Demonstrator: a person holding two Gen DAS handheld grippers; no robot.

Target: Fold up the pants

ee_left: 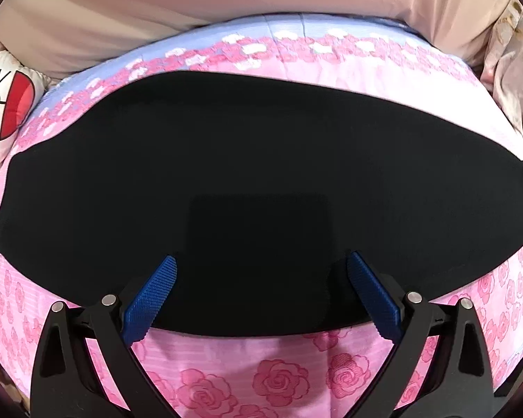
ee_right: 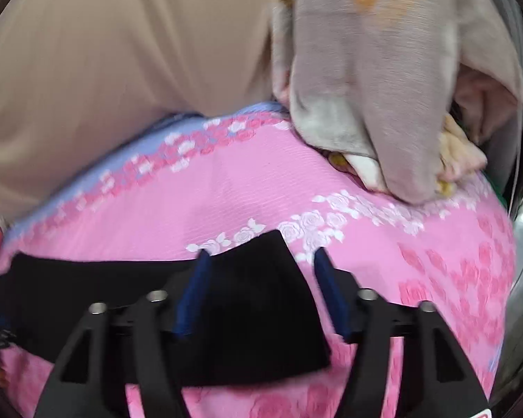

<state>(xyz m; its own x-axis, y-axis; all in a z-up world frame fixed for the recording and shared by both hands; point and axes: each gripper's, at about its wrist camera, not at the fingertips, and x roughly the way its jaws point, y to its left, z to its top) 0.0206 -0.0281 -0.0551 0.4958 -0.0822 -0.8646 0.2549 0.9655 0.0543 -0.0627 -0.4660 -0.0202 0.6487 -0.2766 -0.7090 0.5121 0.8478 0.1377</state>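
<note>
i count one pair of black pants [ee_left: 247,160], one pink rose-print bed cover [ee_left: 279,372], one beige sheet [ee_left: 198,3] at the far side, one cartoon-print pillow [ee_left: 3,104] far left, one heap of grey-beige cloth [ee_right: 376,80] far right, and two hand-held grippers: left hand-held gripper [ee_left: 261,264], right hand-held gripper [ee_right: 259,256].

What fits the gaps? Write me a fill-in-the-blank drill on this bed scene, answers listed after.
1. The pants lying on the bedspread are ____ in colour.
2. The bedspread is pink and printed with ____.
3. The left gripper has its jaws ____, holding nothing.
4. The finger pads of the right gripper are ____ in colour.

Answers: black; roses; open; blue
</note>
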